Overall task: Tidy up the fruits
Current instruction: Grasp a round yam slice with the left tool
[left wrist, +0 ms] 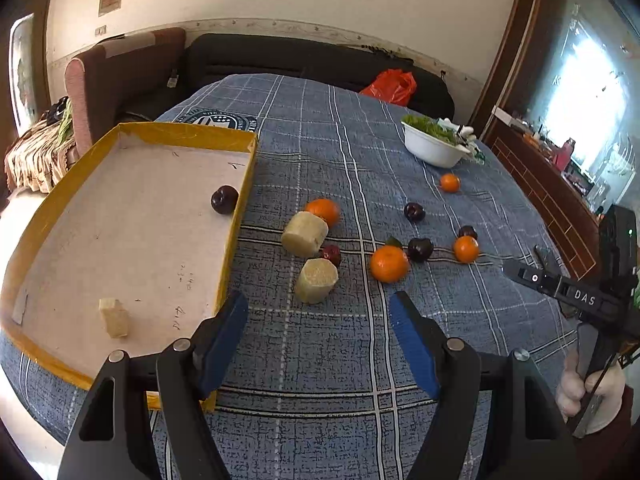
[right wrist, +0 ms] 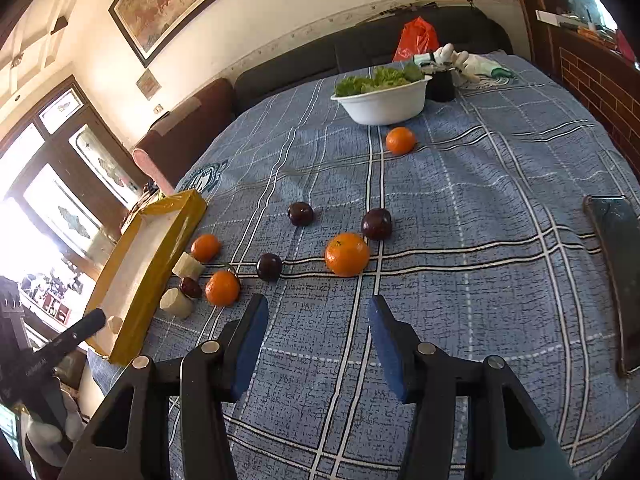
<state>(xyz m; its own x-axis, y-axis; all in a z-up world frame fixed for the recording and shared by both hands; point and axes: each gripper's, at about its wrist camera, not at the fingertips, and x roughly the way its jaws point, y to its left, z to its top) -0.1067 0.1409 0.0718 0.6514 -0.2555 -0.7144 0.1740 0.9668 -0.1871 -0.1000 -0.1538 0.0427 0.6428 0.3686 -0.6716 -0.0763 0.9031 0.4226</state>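
Fruit is lying scattered over the blue checked cloth (left wrist: 320,360) covering the desk, and we are holding both tools above it with nothing between their pads. Our left tool (left wrist: 318,308) is hanging with its blue pads wide apart; a pale peeled cylinder (left wrist: 316,280) is sitting just ahead of it, slightly toward the left finger, and a second cylinder (left wrist: 305,233) is lying a little farther on, touching an orange (left wrist: 324,211). A small dark red fruit (left wrist: 331,255) is wedged between the two cylinders. To the right of these, a larger orange (left wrist: 389,263) is resting just ahead of the right pad, with a dark plum (left wrist: 420,249) beside it.

The yellow-rimmed tray (left wrist: 240,196) is lying to the left of the left tool, its near right corner close to the left finger. Inside it we are seeing one plum (left wrist: 224,199) against the right wall and a pale chunk (left wrist: 114,317) near the front edge.

Our right tool (right wrist: 318,310) is also standing open, pads well apart. The big orange (right wrist: 346,254) is sitting ahead of its gap, with a plum (right wrist: 376,223) touching it behind, another plum (right wrist: 269,266) ahead of the left pad, and a third (right wrist: 300,213) farther back. One orange (right wrist: 400,140) is lying well away, near the white bowl (right wrist: 384,106) of greens.
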